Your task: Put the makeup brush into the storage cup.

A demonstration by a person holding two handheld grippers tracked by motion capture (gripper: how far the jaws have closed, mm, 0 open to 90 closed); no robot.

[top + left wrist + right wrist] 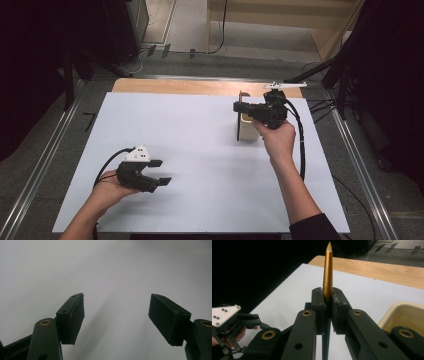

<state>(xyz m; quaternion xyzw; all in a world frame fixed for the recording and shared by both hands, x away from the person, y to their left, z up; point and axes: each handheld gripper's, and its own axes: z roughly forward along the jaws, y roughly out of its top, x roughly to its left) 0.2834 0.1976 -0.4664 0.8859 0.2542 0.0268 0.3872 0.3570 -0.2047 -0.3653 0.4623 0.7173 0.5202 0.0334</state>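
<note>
Sitting nearest the lens in the right gripper view, the right gripper [327, 312], jaws squeezed tight on a gold pen [328, 272] and holding it upright, pointed tip aiming toward twelve o'clock, dark lower shaft dropping away between the jaw arms toward six. Showing in the high view at about one o'clock on the white board [200, 150], the same right gripper [240, 106] hanging above the sheet, pen [239, 117] appearing as a thin dark vertical line just beside a cream-coloured container [248, 125], touching or not being hard to tell from there. Peeking in at four o'clock of the right gripper view, the container's rounded rim [402, 308], close to the gripper's arm. Resting low at about eight o'clock on the board in the high view, the left gripper [163, 172], cradled in the person's left hand [107, 192], jaws standing well apart with nothing between them. Confirming that in the left gripper view, two black pads [75, 317] spreading wide over bare white surface. Lying beyond the board at twelve o'clock, a strip of wooden tabletop [175, 86]. Appearing again at eight o'clock of the right gripper view, the left gripper [249, 323] with its grey plate, well apart from the pen.
</note>
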